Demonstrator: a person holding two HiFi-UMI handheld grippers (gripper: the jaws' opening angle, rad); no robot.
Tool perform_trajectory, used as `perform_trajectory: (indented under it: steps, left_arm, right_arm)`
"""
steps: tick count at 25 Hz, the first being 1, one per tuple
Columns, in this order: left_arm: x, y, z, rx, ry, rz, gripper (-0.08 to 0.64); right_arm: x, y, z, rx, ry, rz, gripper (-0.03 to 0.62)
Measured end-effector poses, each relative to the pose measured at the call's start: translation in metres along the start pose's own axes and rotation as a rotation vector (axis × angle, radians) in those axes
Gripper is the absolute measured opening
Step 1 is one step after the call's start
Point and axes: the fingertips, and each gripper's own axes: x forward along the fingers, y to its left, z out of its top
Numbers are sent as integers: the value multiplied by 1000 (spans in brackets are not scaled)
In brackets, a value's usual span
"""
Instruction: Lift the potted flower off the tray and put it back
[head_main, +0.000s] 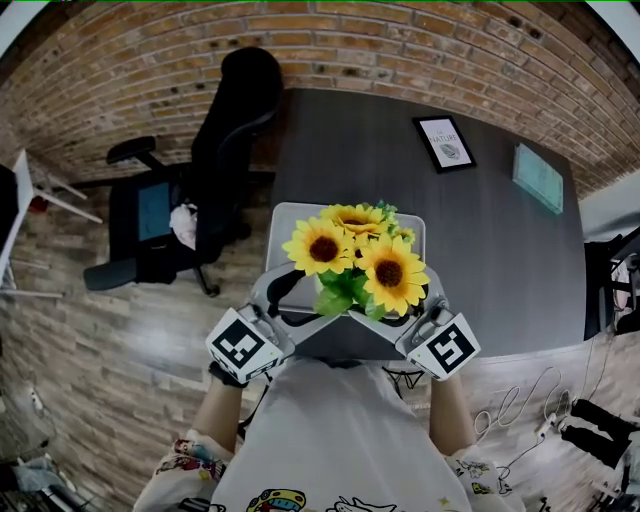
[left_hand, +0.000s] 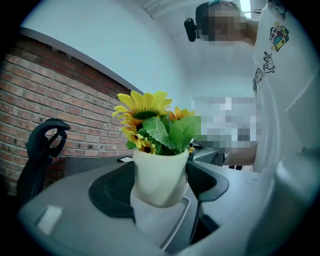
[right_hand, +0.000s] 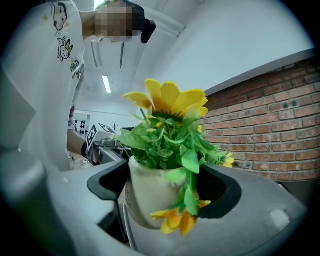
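Observation:
A white pot (left_hand: 160, 172) of yellow sunflowers (head_main: 358, 257) is gripped from both sides. In the head view the blooms hide the pot and hang over the grey tray (head_main: 290, 218) near the table's front edge. My left gripper (head_main: 305, 300) is shut on the pot, whose sides lie against the black pads (left_hand: 111, 189) in the left gripper view. My right gripper (head_main: 400, 305) is also shut on the pot (right_hand: 147, 192), which fills the gap between its pads (right_hand: 222, 192). The pot's base seems to hang just above the tray (left_hand: 172, 227).
The dark table (head_main: 480, 250) carries a framed picture (head_main: 445, 142) and a teal sheet (head_main: 537, 178) at its far right. A black office chair (head_main: 225, 140) stands at the table's left corner. A brick wall runs behind. Cables (head_main: 520, 420) lie on the floor at right.

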Motion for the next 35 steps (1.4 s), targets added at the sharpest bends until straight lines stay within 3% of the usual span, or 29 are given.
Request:
perform_trajectory:
  steps: [11, 35]
  left_arm:
    - [10, 30, -28, -56, 54, 4, 337]
    - [49, 77, -107, -152, 154, -28, 336]
  right_arm:
    - [24, -17, -28, 52, 28, 21, 422]
    - [43, -58, -131, 212, 166, 2, 419]
